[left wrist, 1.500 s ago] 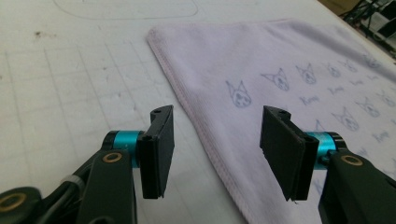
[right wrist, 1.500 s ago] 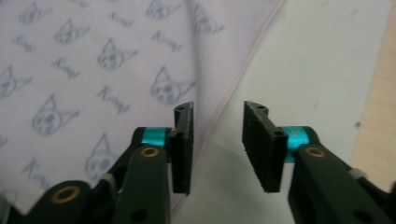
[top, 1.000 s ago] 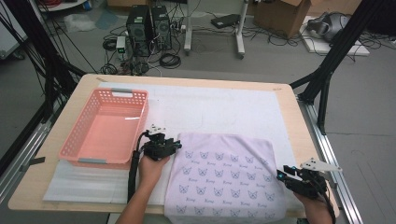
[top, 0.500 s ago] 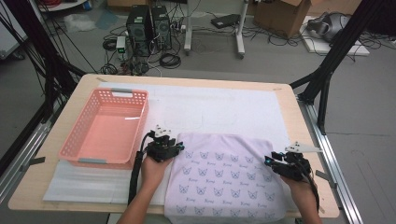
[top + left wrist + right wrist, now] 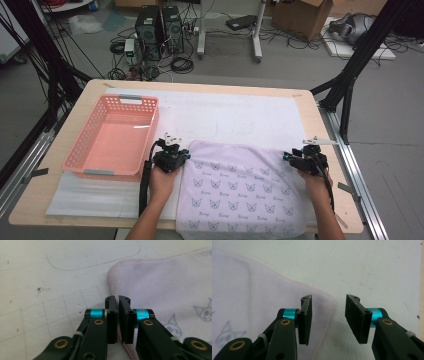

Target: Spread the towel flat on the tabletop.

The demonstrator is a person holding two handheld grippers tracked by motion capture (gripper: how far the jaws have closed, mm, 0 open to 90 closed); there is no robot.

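A lilac towel (image 5: 240,192) with small cat-face prints lies flat on the white mat (image 5: 235,115) at the table's front. My left gripper (image 5: 179,152) rests at its far left corner. In the left gripper view its jaws (image 5: 117,300) have just been closing and now pinch the towel's (image 5: 170,285) pink hemmed edge. My right gripper (image 5: 294,156) sits at the far right corner. It (image 5: 328,298) is open, and the towel's (image 5: 249,295) corner lies on the mat between and under its jaws, untouched by the pads.
An empty pink plastic basket (image 5: 80,145) stands left of the towel, close to my left hand. A thin foam sheet (image 5: 90,195) covers the front left of the table. Black frame posts (image 5: 350,85) rise beside the table's right edge.
My right hand has moved away from me along the towel's right side, from near the front corner to the far right corner. The left hand has stayed at the far left corner.
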